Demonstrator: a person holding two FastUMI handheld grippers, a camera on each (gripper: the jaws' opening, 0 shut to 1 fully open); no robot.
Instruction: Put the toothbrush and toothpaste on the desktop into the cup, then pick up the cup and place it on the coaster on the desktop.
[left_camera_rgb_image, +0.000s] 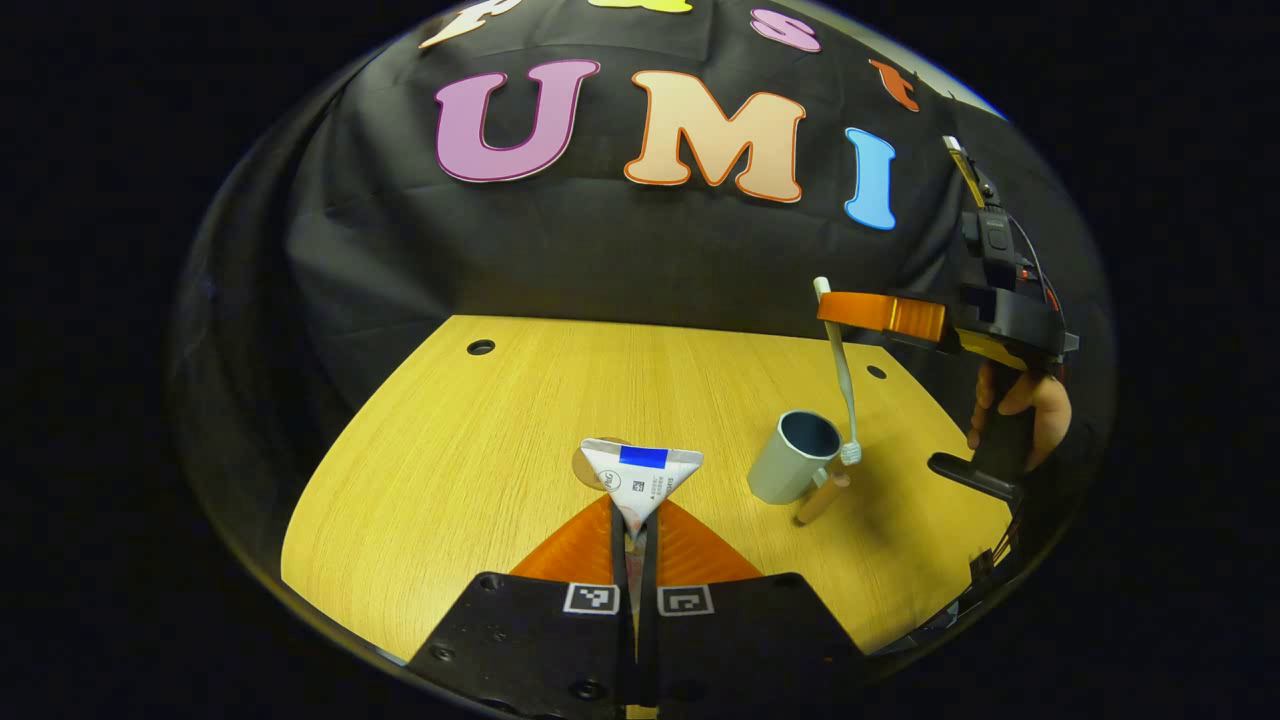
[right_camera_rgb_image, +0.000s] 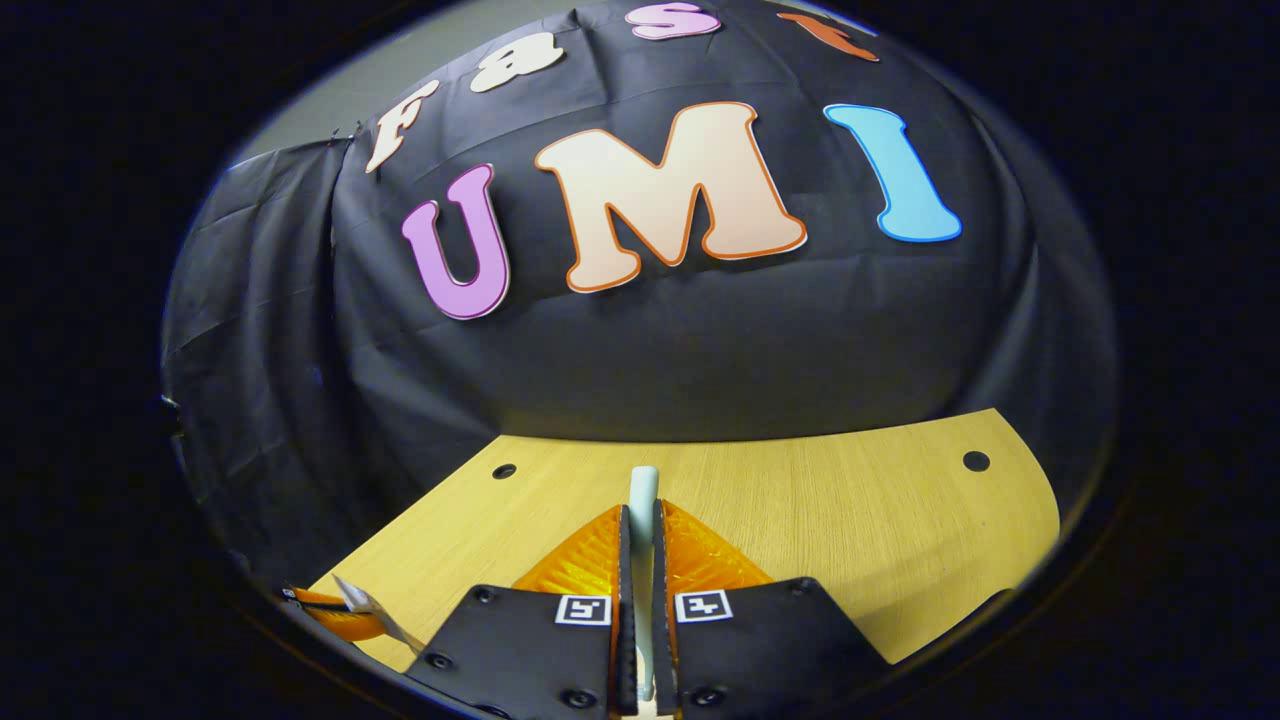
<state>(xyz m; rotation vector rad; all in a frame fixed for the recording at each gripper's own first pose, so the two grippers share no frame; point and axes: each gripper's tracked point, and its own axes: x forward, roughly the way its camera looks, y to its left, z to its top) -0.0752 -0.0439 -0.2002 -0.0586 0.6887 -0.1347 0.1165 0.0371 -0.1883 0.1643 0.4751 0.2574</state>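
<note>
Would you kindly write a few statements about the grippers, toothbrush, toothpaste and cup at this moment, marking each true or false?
1. The left gripper is clamped on the toothpaste. True.
2. The toothbrush lies flat on the desktop. False: the right gripper holds it hanging, bristle end down, at the rim of the cup.
3. The cup stands upright on the desktop. True.
4. The toothpaste is already inside the cup. False: it is in the left gripper, apart from the cup.
5. The right gripper is open. False: in the right gripper view its fingers press the toothbrush handle.
</note>
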